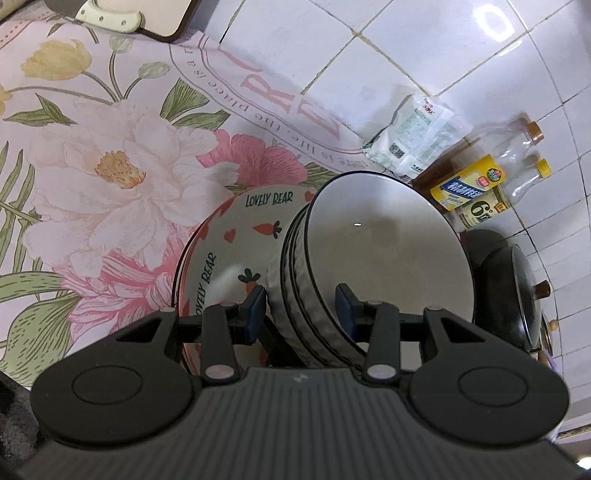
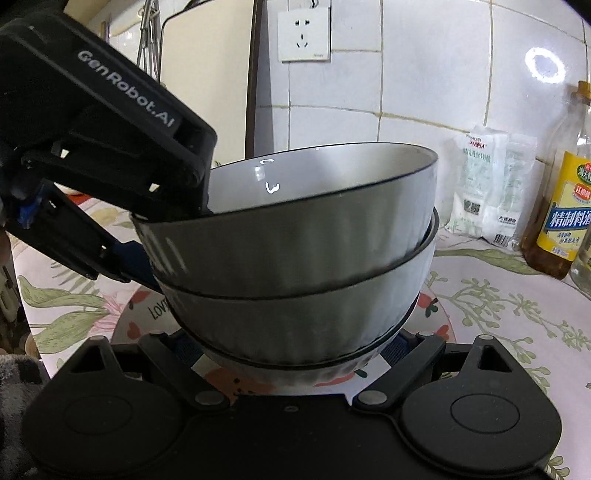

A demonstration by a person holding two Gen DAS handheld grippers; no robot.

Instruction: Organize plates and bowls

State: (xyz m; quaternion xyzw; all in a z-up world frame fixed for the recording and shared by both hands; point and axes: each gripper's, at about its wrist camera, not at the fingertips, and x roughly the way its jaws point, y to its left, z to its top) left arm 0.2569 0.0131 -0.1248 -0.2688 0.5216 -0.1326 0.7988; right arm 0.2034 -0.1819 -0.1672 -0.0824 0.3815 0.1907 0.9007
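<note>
Three grey bowls [image 1: 388,251] with dark rims are nested in a tilted stack [image 2: 295,251]. My left gripper [image 1: 301,304] is shut on the stack's rims, one pad inside the top bowl and one outside. The right wrist view has it coming in from the upper left [image 2: 166,236]. My right gripper [image 2: 291,349] straddles the lowest bowl from the near side, its pads against the bowl's flanks. Under the stack lies a white "Lovely Bear" plate [image 1: 229,236] with carrots and hearts [image 2: 147,306]. Whether the stack touches the plate is hidden.
A floral tablecloth [image 1: 110,166] covers the counter. By the tiled wall stand a white bag [image 1: 413,133], several bottles [image 1: 469,184] and a black lidded pot [image 1: 517,288]. A board [image 1: 136,14] lies at the far left. A wall socket [image 2: 303,33] is above.
</note>
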